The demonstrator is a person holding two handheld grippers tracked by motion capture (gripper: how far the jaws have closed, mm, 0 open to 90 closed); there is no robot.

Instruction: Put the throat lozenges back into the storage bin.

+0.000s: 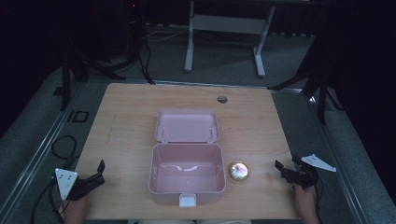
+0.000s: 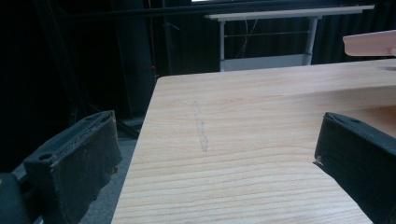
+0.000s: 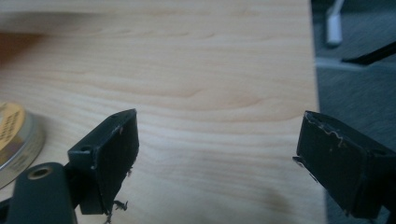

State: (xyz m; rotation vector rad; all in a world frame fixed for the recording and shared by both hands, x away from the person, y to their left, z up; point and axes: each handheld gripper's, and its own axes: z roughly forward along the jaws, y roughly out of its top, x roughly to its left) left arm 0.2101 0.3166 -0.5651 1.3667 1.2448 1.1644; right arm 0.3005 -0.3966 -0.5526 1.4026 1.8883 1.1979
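Observation:
A pink plastic box (image 1: 187, 175) stands open at the middle front of the wooden table (image 1: 130, 121), its lid (image 1: 187, 126) laid back flat behind it. A white latch (image 1: 187, 200) hangs at its front wall. Inside it I see nothing. A small round gold tin (image 1: 239, 171) lies just right of the box, and its edge (image 3: 16, 135) appears at the left of the right gripper view. My left gripper (image 1: 100, 170) is open at the table's front left corner. My right gripper (image 1: 281, 168) is open near the front right edge, a short way right of the tin.
A round cable hole (image 1: 222, 99) sits near the table's far edge. Beyond the table stands a white desk frame (image 1: 224, 28). Black stand legs (image 1: 322, 88) and cables (image 1: 63, 147) lie on the grey floor around the table.

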